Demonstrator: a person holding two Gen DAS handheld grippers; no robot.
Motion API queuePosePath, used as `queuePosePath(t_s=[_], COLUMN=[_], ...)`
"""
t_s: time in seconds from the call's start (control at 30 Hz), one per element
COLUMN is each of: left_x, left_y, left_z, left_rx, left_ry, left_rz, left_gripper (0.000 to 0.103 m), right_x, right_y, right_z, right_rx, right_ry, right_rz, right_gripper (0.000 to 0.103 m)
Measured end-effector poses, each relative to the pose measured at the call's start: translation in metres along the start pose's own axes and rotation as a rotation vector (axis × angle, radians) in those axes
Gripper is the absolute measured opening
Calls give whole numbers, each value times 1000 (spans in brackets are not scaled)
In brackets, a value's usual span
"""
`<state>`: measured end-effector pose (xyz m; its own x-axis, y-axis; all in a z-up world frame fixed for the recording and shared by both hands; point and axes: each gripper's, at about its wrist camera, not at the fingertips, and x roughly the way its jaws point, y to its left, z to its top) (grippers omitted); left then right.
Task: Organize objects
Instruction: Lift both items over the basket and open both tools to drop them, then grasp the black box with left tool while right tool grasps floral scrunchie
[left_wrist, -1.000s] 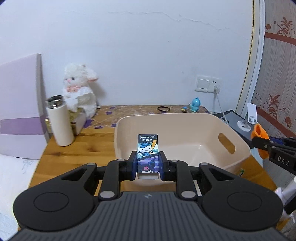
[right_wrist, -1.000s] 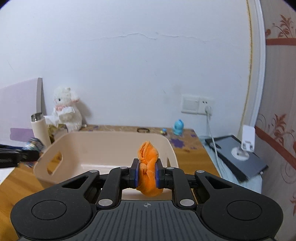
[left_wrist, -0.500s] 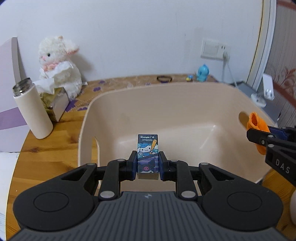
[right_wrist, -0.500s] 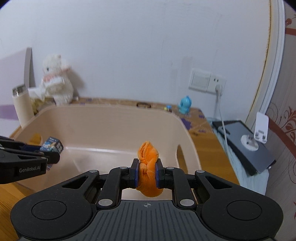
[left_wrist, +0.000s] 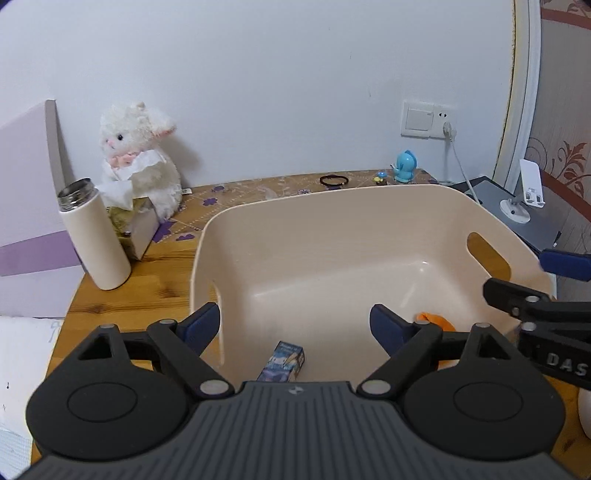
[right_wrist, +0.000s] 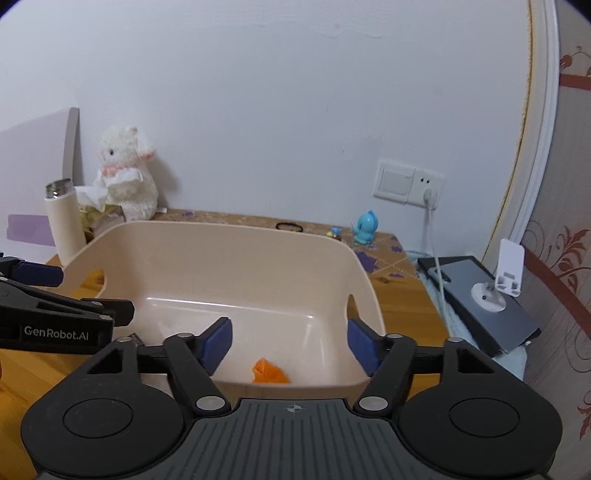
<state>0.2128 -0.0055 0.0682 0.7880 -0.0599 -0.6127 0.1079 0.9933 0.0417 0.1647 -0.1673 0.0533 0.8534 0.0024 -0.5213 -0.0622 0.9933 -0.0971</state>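
A cream plastic basket (left_wrist: 332, 206) (right_wrist: 229, 236) stands on the wooden table. A small cartoon-printed box (left_wrist: 283, 361) lies on the basket floor near its front wall, just below my left gripper (left_wrist: 295, 325), which is open and empty. An orange cloth piece (right_wrist: 269, 372) (left_wrist: 434, 319) lies on the basket floor below my right gripper (right_wrist: 290, 343), which is open and empty. The right gripper shows at the right edge of the left wrist view (left_wrist: 535, 295). The left gripper shows at the left edge of the right wrist view (right_wrist: 55, 317).
A white flask (left_wrist: 94, 236), a tissue box (left_wrist: 136, 229) and a white plush lamb (left_wrist: 136, 166) stand left of the basket. A black hair tie (left_wrist: 333, 180) and a blue toy (left_wrist: 405, 166) lie behind it. A tablet (right_wrist: 484, 299) with a phone stand (right_wrist: 508, 269) lies to the right.
Both grippers opened over the basket. The cartoon box dropped from the left gripper and the orange cloth dropped from the right gripper onto the basket floor.
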Motion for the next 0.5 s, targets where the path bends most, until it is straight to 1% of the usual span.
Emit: queuePosePath(t_s=[0.1, 0.2, 0.27, 0.3, 0.5], left_x=[-16, -32, -39, -42, -51], left_y=[2, 2, 3, 3, 6], left_z=[-6, -15, -22, -26, -53], left_rx=[-2, -1, -5, -7, -3], left_ry=[-9, -16, -12, -9, 28], left_rz=[-7, -18, -30, -36, -73], left_gripper=[89, 90, 91, 93, 93], right_x=[-16, -27, -32, -34, -33], right_y=[0, 2, 3, 3, 6], right_z=[-6, -15, -23, -27, -51], right_rx=[1, -1, -7, -12, -49], right_ry=[-7, -5, 2, 6, 58], right_rz=[4, 10, 13, 16, 18], right_gripper=[79, 85, 86, 86, 88])
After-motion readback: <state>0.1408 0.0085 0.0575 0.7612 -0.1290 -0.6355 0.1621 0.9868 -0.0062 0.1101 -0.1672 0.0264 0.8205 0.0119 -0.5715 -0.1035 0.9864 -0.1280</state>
